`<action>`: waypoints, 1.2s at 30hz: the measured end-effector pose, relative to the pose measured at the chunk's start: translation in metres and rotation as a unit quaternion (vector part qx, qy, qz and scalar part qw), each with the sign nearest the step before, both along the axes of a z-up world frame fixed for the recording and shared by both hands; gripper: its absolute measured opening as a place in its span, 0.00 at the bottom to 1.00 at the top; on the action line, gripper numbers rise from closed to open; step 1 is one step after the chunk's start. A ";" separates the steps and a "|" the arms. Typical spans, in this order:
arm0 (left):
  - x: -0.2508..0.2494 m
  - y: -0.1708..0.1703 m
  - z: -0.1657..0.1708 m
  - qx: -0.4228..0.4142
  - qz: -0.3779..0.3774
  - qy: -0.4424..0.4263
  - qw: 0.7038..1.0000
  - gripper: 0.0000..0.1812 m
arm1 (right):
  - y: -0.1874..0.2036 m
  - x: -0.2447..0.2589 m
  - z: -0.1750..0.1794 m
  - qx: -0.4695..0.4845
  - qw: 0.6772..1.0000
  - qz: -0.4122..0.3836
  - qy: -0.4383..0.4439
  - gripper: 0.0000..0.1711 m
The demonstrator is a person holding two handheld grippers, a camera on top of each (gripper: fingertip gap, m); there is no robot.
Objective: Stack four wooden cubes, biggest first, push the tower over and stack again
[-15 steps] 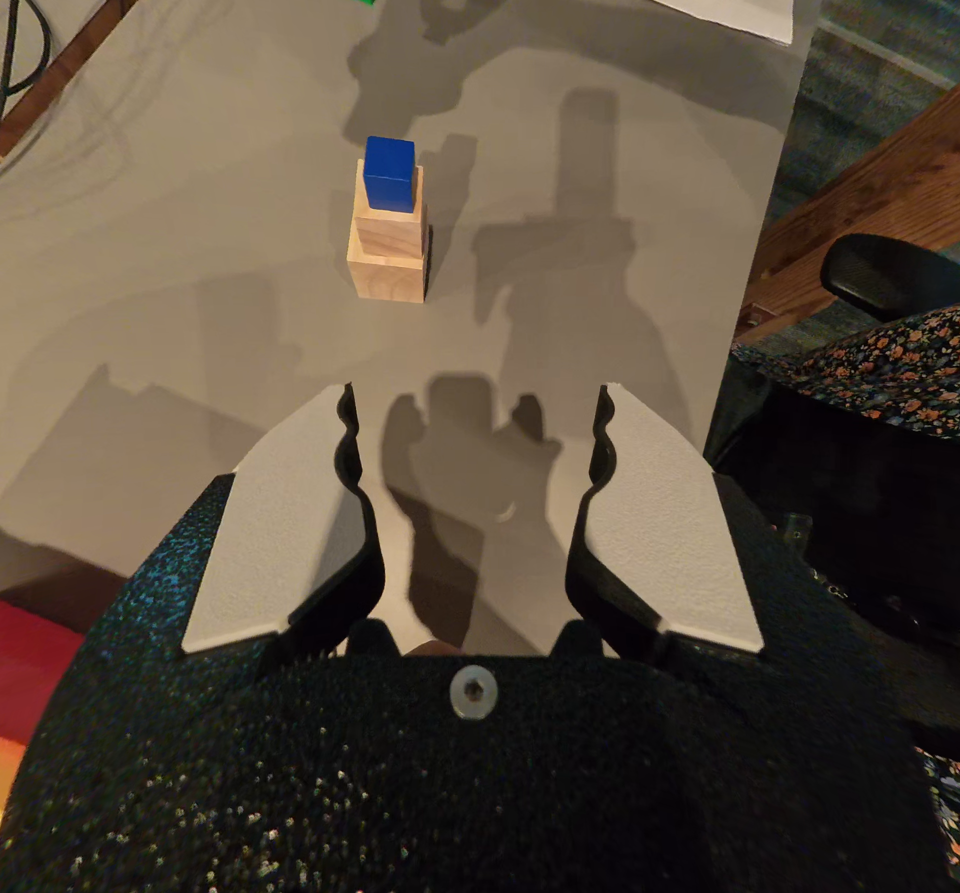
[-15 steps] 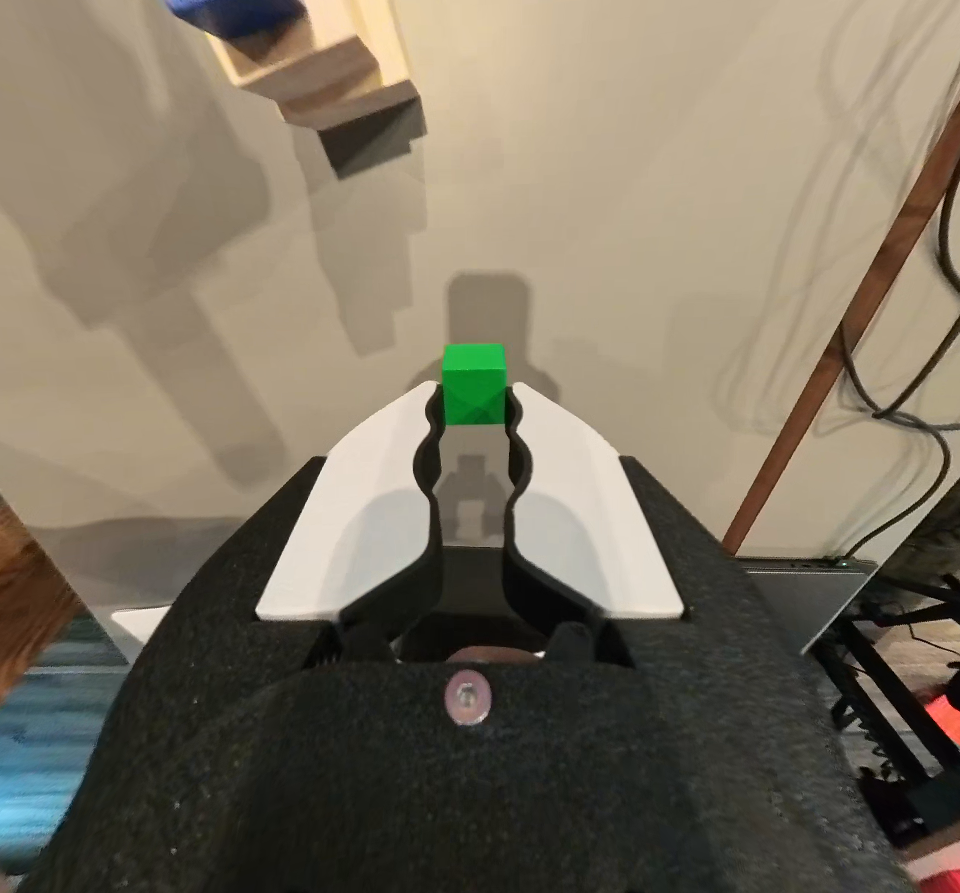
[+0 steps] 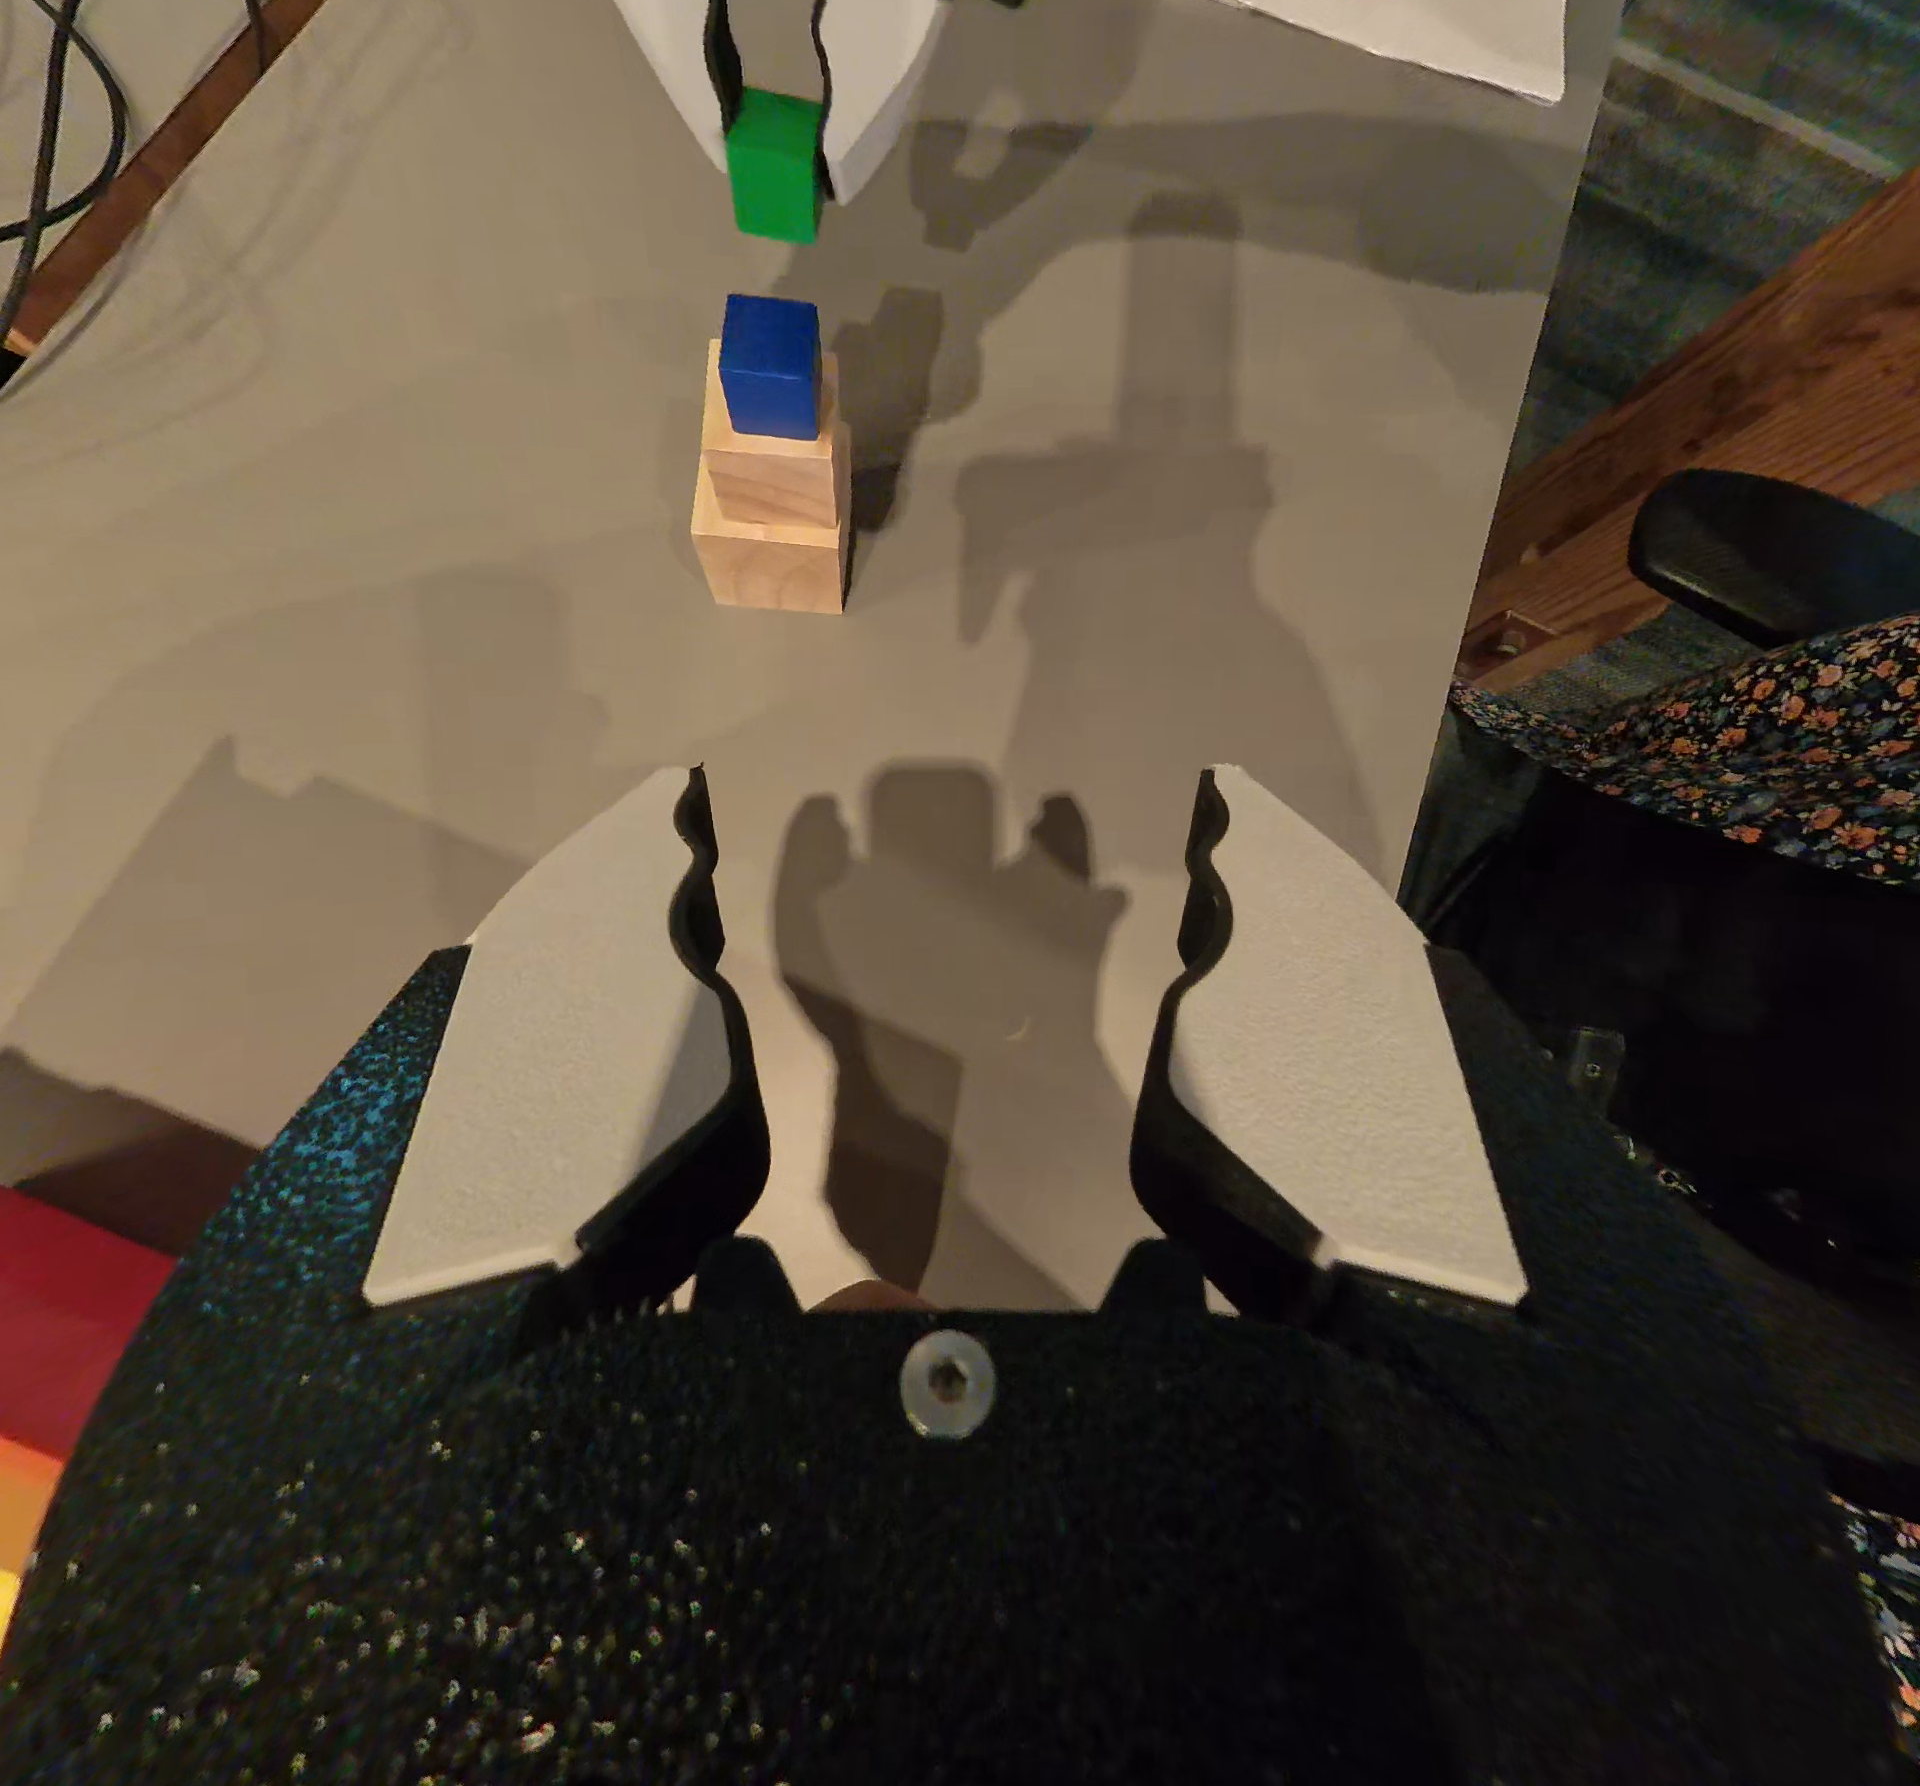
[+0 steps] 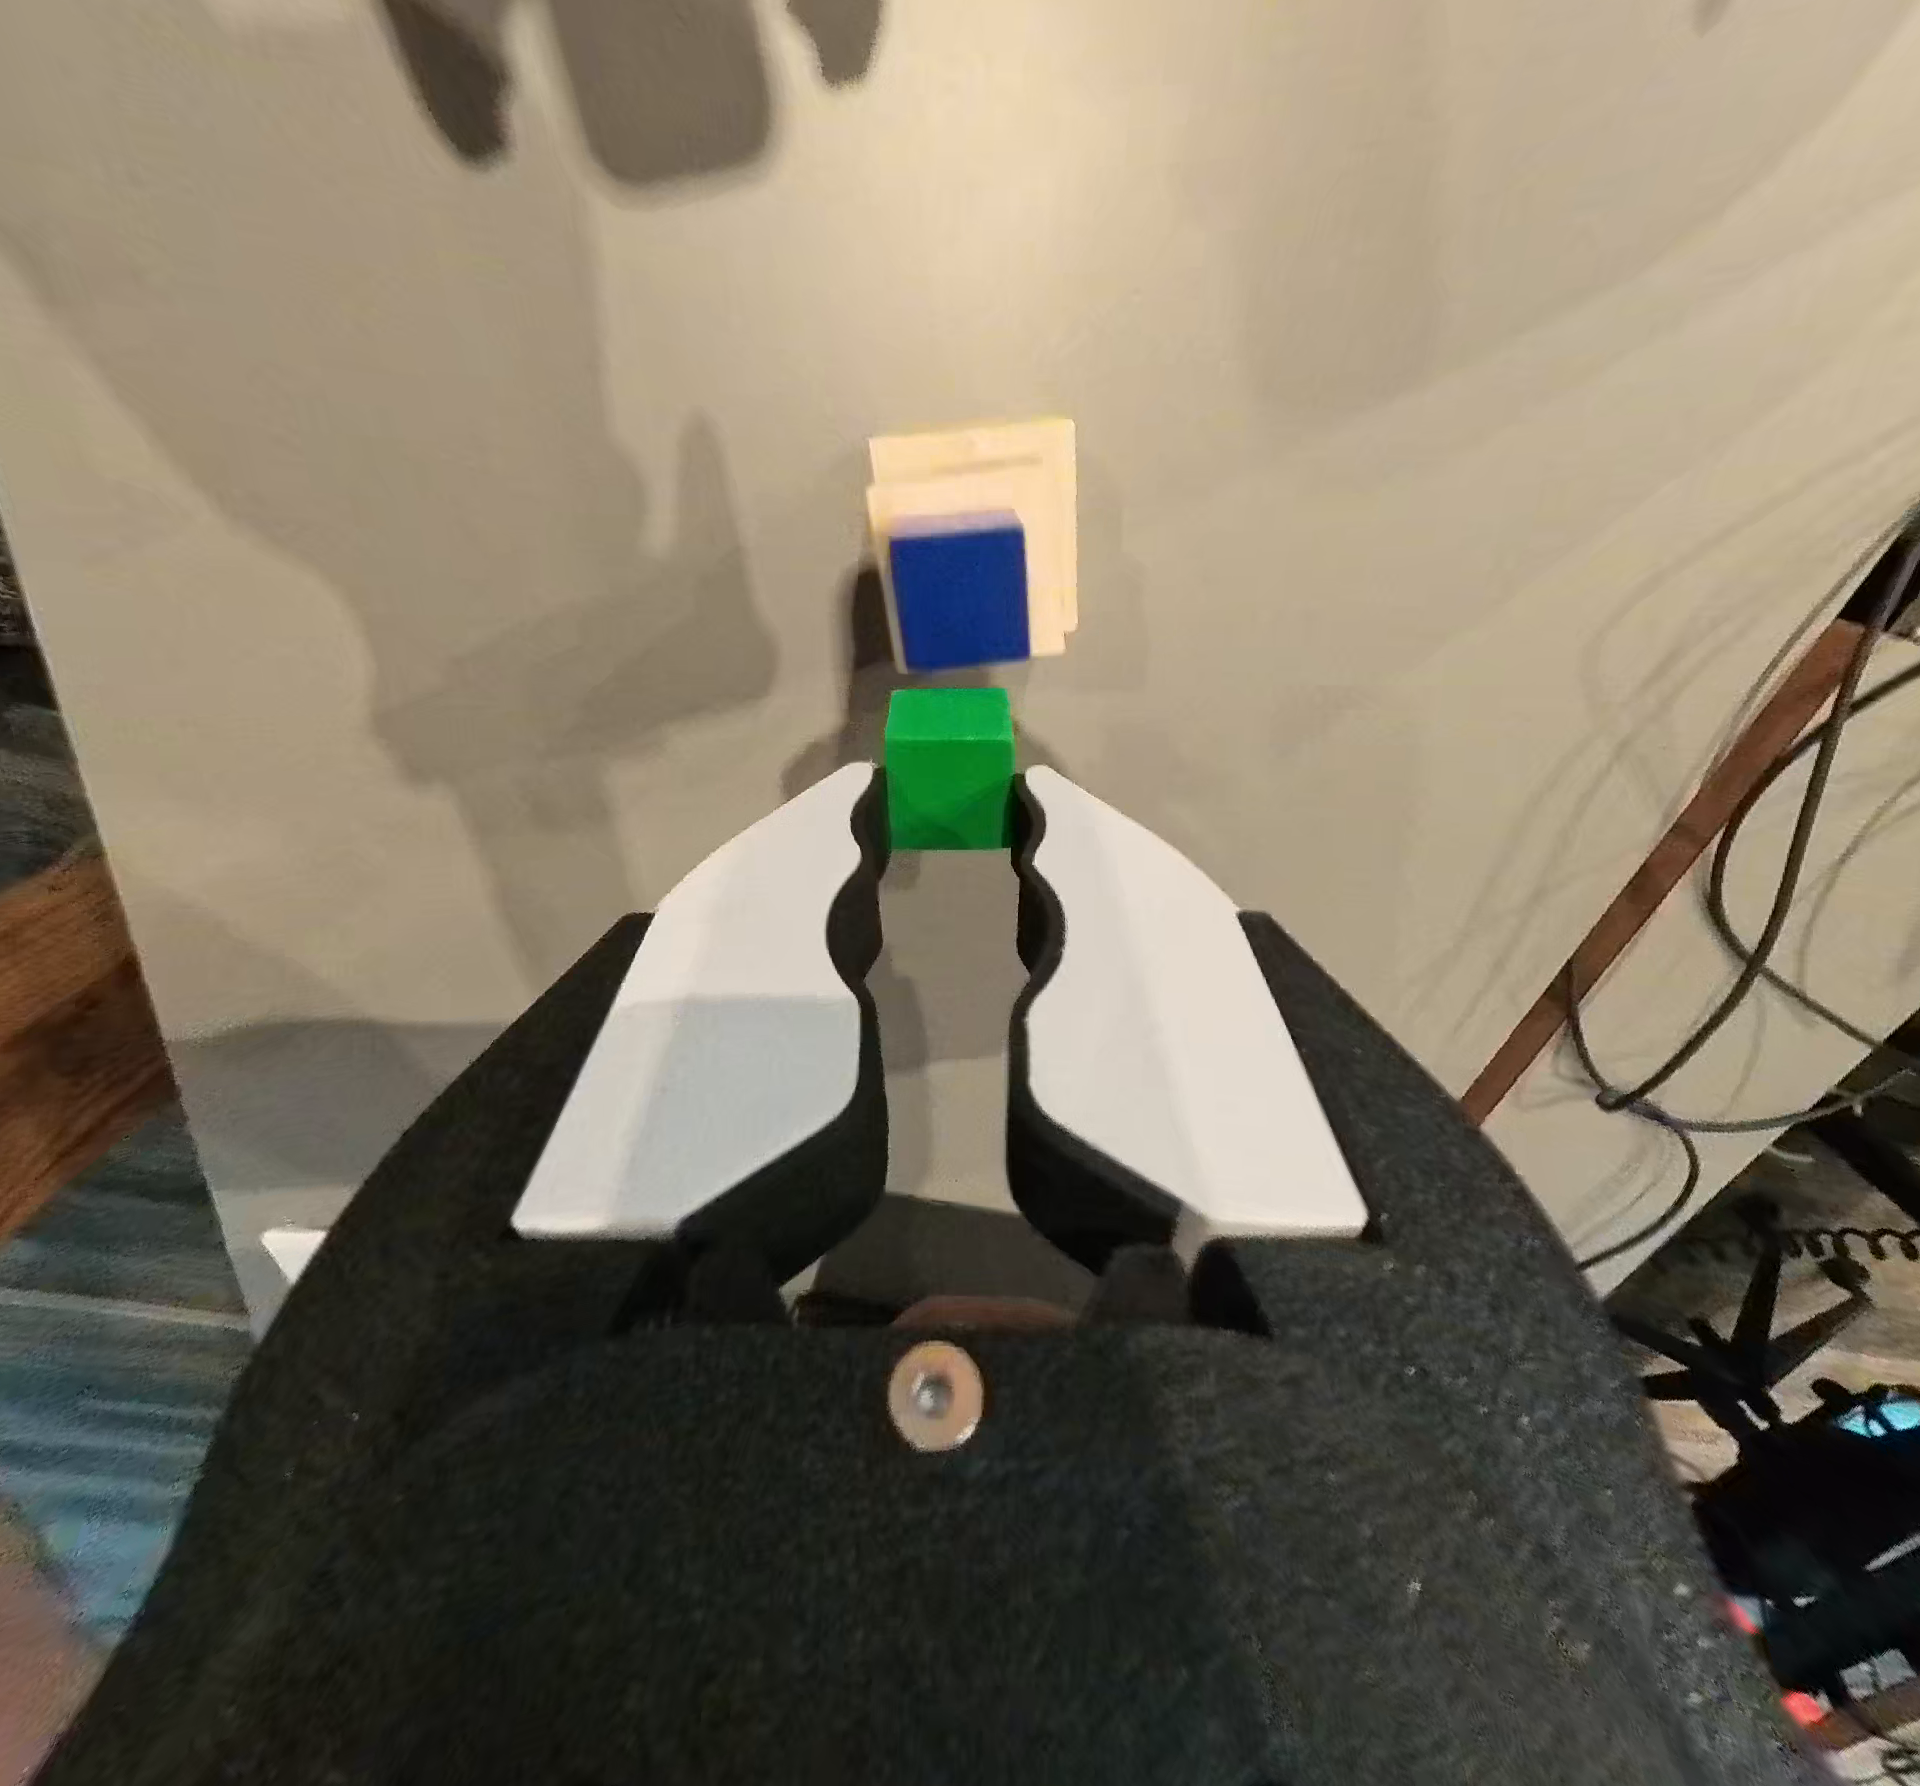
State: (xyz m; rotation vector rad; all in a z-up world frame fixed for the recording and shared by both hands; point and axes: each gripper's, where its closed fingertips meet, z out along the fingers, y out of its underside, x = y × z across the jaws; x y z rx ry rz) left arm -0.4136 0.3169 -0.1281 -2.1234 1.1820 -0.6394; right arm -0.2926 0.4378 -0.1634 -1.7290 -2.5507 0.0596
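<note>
My right gripper [image 4: 948, 780], clamped on the green cube [image 4: 948, 768], has swung in just above the blue block [image 4: 958, 610] topping the wooden stack [image 3: 774, 531]. My left gripper [image 3: 951, 786] hangs wide open and empty over the surface [image 3: 312, 541].

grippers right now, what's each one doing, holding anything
left gripper: jaws wide open, empty, above the table.
right gripper: jaws closed on the green cube, beside the blue-topped block stack.

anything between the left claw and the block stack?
Nothing: left wrist view shows only bare grey tabletop with shadows between the open left claw and the block stack.
</note>
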 end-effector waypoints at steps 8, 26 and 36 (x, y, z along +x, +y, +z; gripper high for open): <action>0.000 0.002 0.000 0.002 0.001 -0.002 1.000 0.48 | -0.008 -0.018 -0.005 -0.005 1.000 0.018 -0.005 0.12; 0.002 0.007 -0.005 -0.004 0.000 0.000 1.000 0.48 | -0.007 -0.018 -0.021 -0.008 0.999 0.028 -0.020 0.12; 0.003 0.008 -0.008 -0.007 -0.001 0.001 1.000 0.48 | -0.006 -0.022 -0.022 -0.004 0.999 0.030 -0.013 0.20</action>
